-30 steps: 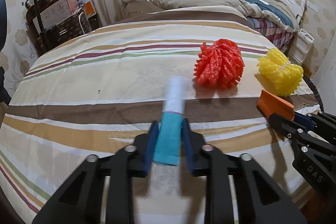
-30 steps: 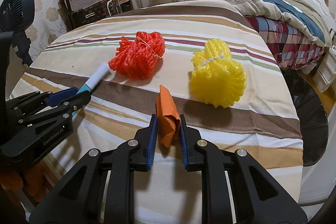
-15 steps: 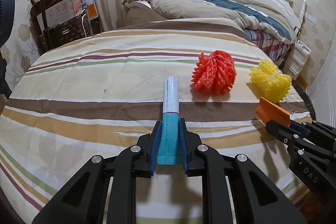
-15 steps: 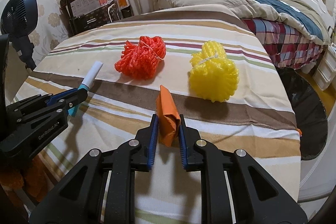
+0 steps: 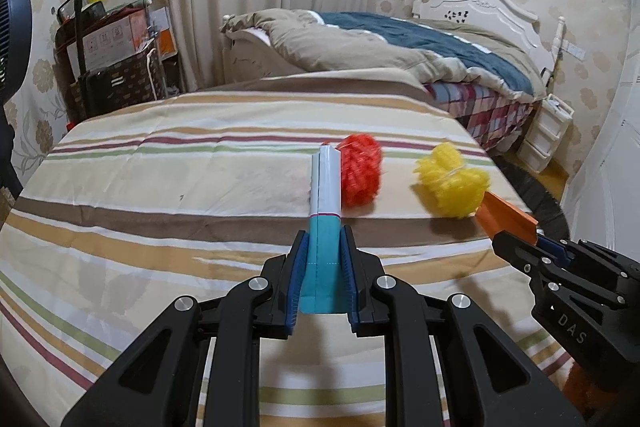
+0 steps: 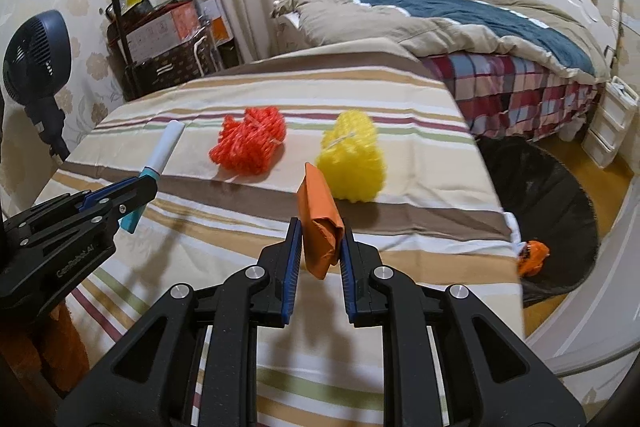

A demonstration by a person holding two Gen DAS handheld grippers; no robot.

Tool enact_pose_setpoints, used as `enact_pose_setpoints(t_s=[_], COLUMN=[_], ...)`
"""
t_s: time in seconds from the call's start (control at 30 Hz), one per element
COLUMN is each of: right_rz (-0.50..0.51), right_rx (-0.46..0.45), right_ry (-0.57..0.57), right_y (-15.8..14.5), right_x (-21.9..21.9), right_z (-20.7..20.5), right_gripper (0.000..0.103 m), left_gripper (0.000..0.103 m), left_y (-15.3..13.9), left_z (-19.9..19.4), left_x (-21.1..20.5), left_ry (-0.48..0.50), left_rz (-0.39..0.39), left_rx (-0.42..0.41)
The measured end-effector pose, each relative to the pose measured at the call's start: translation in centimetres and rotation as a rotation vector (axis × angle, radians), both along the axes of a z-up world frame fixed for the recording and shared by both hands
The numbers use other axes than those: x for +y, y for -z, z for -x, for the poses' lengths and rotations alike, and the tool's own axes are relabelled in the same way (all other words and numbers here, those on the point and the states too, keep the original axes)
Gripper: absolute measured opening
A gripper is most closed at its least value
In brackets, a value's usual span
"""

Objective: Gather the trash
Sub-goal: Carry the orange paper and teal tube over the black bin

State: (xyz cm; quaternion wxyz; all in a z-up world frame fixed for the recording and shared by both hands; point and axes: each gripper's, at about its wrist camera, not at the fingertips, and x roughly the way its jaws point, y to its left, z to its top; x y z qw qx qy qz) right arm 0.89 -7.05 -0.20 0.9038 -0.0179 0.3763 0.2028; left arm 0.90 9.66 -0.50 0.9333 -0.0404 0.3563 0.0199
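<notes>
- Left gripper (image 5: 323, 269) clenched on a teal-and-white packet (image 5: 325, 223); teal end sits between the blue pads, white end juts out ahead of the tips
- Packet's long axis runs straight along the fingers, white end pointing away toward the red mesh bundle (image 5: 360, 175), which lies just past it on the striped cloth (image 5: 160, 187)
- Right gripper (image 6: 319, 259) clenched on a folded orange wrapper (image 6: 320, 223); lower part pinched between the pads, the rest standing up ahead of the tips
- Wrapper's long axis leans up and slightly left of the fingers' line, top edge toward the yellow mesh bundle (image 6: 352, 163) just beyond
- Red bundle ahead-left of the right claw; black bag (image 6: 548, 203) on the floor off to its right, past the cloth's edge
- Against a second ago: both claws sit higher over the cloth, both bundles read smaller and farther off; packet, then blurred with the left jaws a touch wider, now sharp and fully pinched
- Both bundles resting where they were
</notes>
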Motion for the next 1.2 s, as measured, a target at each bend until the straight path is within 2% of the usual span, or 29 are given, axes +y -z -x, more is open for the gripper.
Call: enact_pose_setpoints(t_s=[0.6,0.9,1.2], right_rz=[-0.029,-0.031,-0.019], right_rx=[-0.119,-0.152,-0.167], right_ry=[0.183,0.275,0.351], right_y=[-3.7,-4.4,-4.1], right_x=[-7.7,-11.4,-14.4], right_z=[0.7,0.0,-1.5], right_gripper=[0.018,0.018,0.018], left_gripper=[0.019,0.019,0.019], left_y=[-2.9,-3.5,-3.0], left_z=[-0.7,-1.8,-4.1], left_x=[-6.4,-10.1,-13.8], left_ry=[0.136,0.215,0.284], left_rz=[-0.004,-0.018,-0.023], left_rx=[-0.096,-0.128,-0.119])
